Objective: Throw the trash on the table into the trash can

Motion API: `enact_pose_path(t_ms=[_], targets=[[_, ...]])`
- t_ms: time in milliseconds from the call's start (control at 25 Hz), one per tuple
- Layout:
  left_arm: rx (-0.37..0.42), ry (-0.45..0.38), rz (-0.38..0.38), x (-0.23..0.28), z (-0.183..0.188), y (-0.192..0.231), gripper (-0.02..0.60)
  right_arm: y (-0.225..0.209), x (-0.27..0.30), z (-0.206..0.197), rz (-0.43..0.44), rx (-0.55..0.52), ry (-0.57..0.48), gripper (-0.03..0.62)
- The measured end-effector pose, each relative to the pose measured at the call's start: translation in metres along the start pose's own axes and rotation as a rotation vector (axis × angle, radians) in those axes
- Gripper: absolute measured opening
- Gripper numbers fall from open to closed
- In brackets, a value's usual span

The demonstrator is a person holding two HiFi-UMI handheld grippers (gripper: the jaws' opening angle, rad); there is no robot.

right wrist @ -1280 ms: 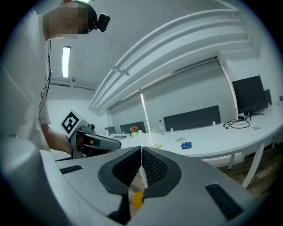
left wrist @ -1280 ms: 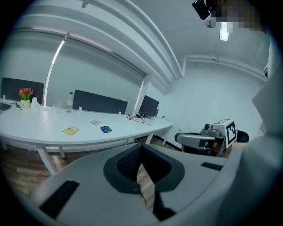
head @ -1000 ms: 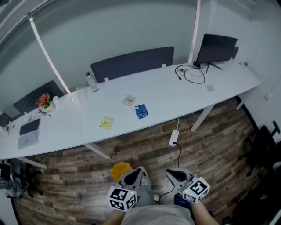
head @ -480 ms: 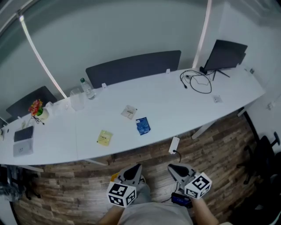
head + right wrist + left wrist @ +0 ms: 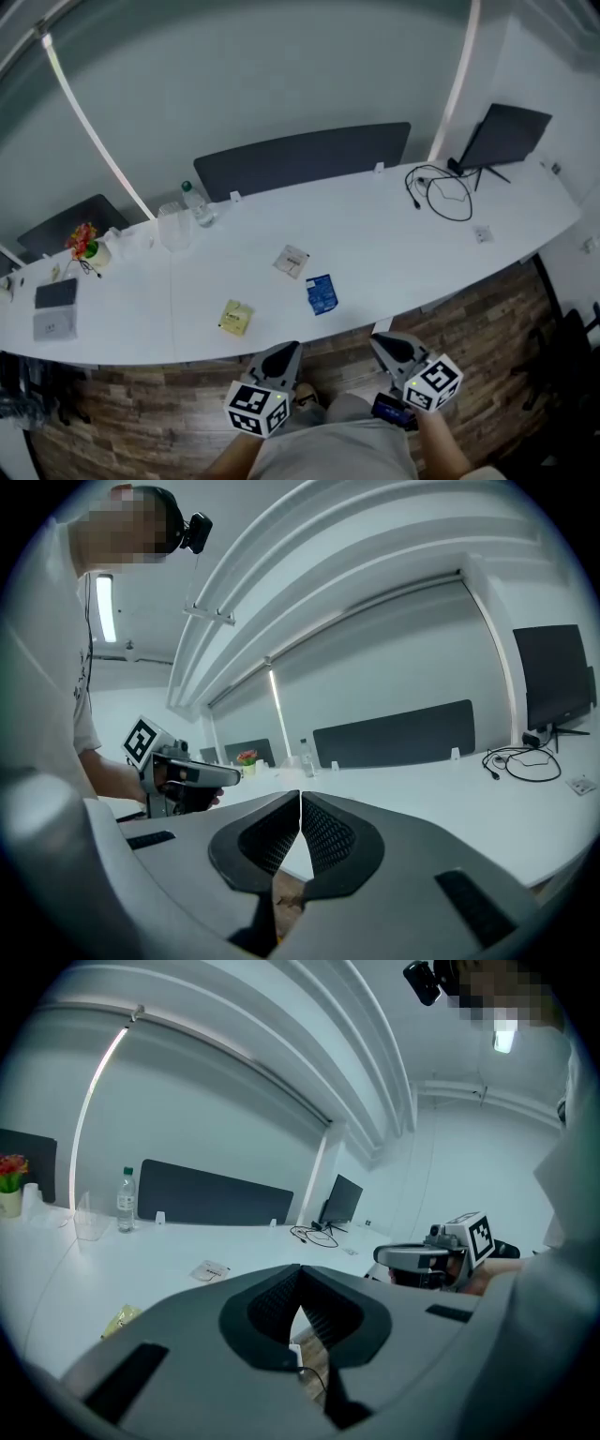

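A long, curved white worktop stands before a grey wall, on a wood-plank floor. Near its front edge lie a yellow packet, a blue packet and a pale packet. Farther back are a water bottle, a cable and a monitor. The left gripper and right gripper are held low, side by side, pointing at the worktop's edge. Both have their jaws together and empty.
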State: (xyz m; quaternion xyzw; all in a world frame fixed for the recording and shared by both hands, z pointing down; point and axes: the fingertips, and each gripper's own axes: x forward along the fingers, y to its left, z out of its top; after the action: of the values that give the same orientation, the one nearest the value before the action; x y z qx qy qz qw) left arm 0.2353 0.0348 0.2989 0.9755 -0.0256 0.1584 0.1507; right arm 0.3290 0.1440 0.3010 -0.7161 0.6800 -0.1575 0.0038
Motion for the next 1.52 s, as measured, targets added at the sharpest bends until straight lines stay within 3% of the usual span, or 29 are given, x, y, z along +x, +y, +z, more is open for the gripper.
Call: enact_pose_path(t_ms=[760, 1000, 1520], targets=[[-0.074, -0.015, 0.125, 0.037, 0.011, 0.022, 0.002, -0.042, 0.061, 0.005, 0.207, -0.103, 0.135, 0.032], [-0.107, -0.002, 0.141, 0.048, 0.004, 0.031, 0.002, -0.053, 0.079, -0.005, 0.213, -0.096, 0.173, 0.032], [-0.094, 0.047, 0.175, 0.071, -0.013, 0.054, 0.002, -0.073, 0.114, -0.034, 0.235, -0.134, 0.257, 0.032]])
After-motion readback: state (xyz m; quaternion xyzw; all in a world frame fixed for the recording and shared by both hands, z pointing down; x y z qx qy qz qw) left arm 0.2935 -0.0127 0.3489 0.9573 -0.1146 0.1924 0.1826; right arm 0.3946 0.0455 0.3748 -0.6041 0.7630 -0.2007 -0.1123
